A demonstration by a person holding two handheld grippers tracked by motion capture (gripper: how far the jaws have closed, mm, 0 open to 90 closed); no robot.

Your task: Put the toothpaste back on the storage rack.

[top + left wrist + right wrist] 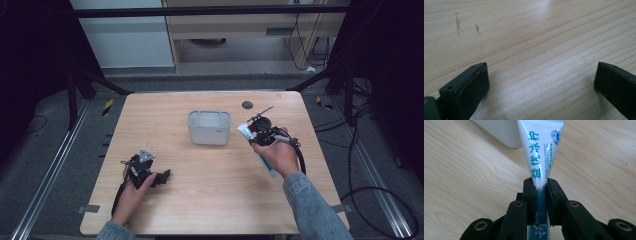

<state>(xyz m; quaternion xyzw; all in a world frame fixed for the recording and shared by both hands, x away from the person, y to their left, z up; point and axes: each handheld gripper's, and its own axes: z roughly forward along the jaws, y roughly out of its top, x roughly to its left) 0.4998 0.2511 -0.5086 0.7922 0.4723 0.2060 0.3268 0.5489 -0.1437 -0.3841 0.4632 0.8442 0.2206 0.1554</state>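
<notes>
The right gripper [541,185] clamps a white tube [540,147] with teal print, its 2 jaws pressed flat on the tube's narrowing body. In the high view the tube [244,131] hangs above the table [210,200], just right of the grey bin [209,127] and not yet over its rim. So the pick looks done; what seems left is carrying the tube across the rim, lowering it and letting go.

The left gripper [541,75] rests on bare wood with its jaws wide and nothing between them. It sits well apart from the bin, near the table's front left.

Room is generous. The bin stands mid-table, its top open, with bare wood on all 4 sides. A small dark disc [247,105] lies behind the right gripper, out of the way. The bin's near right wall is the 1 edge the tube's free end could catch.
</notes>
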